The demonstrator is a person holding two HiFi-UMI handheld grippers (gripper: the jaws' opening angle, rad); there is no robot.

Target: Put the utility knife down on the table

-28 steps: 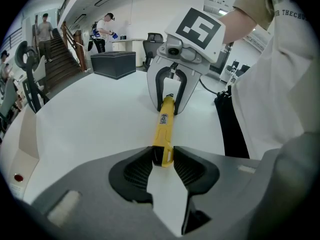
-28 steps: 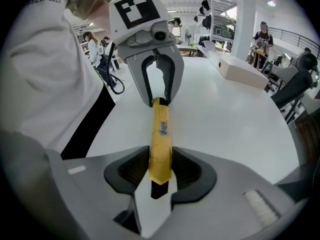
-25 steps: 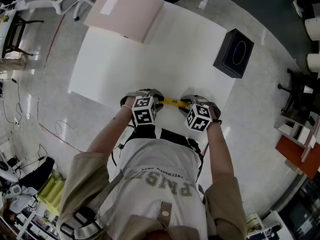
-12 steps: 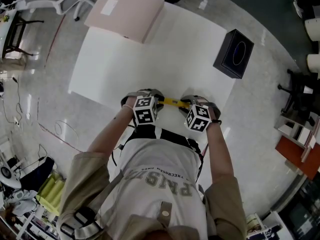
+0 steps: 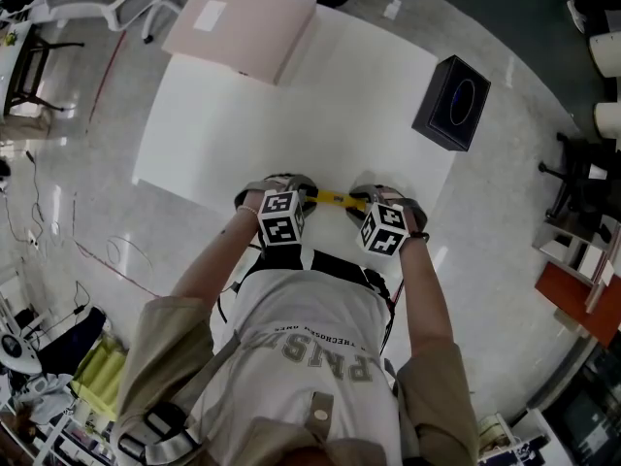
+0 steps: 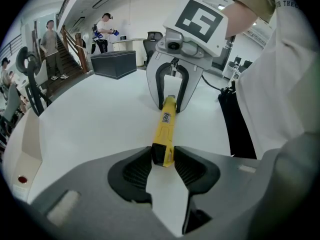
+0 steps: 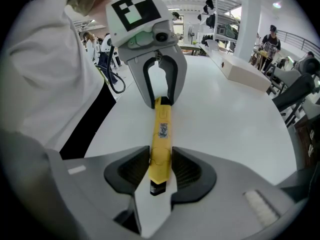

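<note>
Yellow utility knife (image 5: 335,199) hangs crosswise btwn the two grippers, at the near edge of the white worktop (image 5: 291,95), right in front of the person's torso. L gripper (image 5: 291,187) has one end and R gripper (image 5: 367,194) the other, and both point steeply down w/ marker cubes facing up.

L gripper view: fingers narrow, pads against both sides of the knife's dark-tipped end. The handle runs straight away to the R gripper opposite.

R gripper view: fingers narrow, clamped on the yellow body. A short black end pokes back past the pads, toward the camera.

The knife lies level and very low over the worktop. Can't tell if it touches the surface or sits just above.

The person's hands wrap each gripper from behind, forearms coming in from the bottom of the head view.

Elsewhere, a pale pinkish flat box (image 5: 243,22) lies on the worktop's far L corner, well apart from the knife. A black box (image 5: 453,102) stands just beside the worktop's far R side.
</note>
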